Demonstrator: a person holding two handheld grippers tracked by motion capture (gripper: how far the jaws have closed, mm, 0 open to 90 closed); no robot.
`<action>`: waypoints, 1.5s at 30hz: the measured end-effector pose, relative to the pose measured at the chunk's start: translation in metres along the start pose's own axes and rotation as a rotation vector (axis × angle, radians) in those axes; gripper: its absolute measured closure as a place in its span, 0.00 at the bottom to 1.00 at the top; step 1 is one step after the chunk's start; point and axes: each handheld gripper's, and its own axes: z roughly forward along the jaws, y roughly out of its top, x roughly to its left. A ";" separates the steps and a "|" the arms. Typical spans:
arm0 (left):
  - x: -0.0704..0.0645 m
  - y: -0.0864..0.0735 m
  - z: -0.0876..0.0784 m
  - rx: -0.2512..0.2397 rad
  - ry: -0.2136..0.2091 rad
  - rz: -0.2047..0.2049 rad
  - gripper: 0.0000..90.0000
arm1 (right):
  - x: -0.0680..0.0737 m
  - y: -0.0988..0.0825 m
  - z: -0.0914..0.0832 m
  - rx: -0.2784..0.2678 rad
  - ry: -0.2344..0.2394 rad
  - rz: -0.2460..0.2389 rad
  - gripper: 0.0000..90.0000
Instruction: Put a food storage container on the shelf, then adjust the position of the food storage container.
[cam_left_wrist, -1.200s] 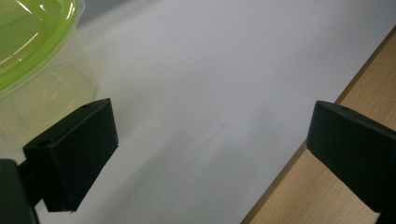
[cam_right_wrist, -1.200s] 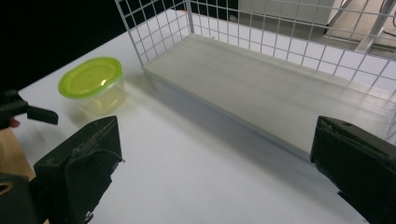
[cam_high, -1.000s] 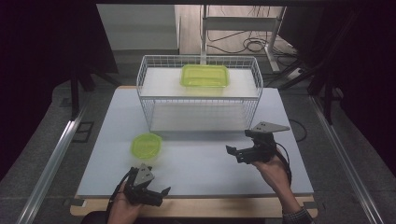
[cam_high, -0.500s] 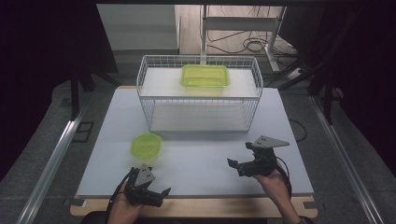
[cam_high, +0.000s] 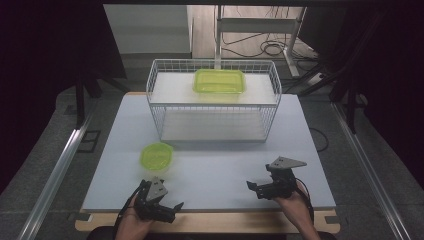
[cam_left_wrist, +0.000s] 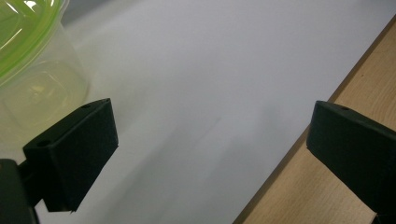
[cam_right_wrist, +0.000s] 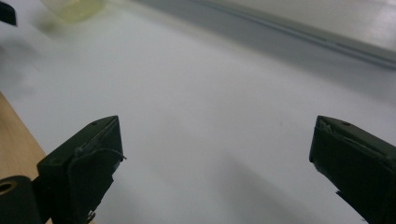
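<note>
**Both grippers wide open near the table's front edge, round green container just ahead of the left one**

The left gripper (cam_high: 167, 206) sits at the lower left of the high view, low over the front edge of the white table (cam_high: 220, 165), its jaws spread wide and holding nothing. In the left gripper view the two black jaws stand far apart, with bare white surface and a strip of the wooden edge (cam_left_wrist: 327, 186) between them. The right gripper (cam_high: 257, 187) rests at the lower right of the high view, likewise fully open and empty; its own view shows bare table between the jaws.

The round green lidded container (cam_high: 156, 156) stands on the table just above the left gripper in the high view, near it but not touching. In the left gripper view it fills the upper left corner (cam_left_wrist: 32, 70), beside the left-hand jaw and outside the gap, so the jaws are not lined up on it. Open jaws at rest suggest a start or pause posture, ready to reach.

A rectangular green container (cam_high: 219, 81) lies on top of the wire rack (cam_high: 160, 107) at upper centre, well apart from both grippers, likely where the round one belongs.
</note>
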 end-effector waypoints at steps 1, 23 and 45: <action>0.000 0.000 0.000 -0.003 -0.001 -0.008 0.02 | 0.000 -0.001 0.001 0.009 -0.003 -0.001 0.03; 0.058 0.047 -0.019 -0.019 0.017 -0.007 0.83 | -0.008 -0.006 0.007 0.035 0.009 0.009 0.05; 0.159 0.034 -0.008 -0.037 0.241 -0.226 1.00 | -0.013 -0.009 0.008 0.055 0.003 0.010 0.05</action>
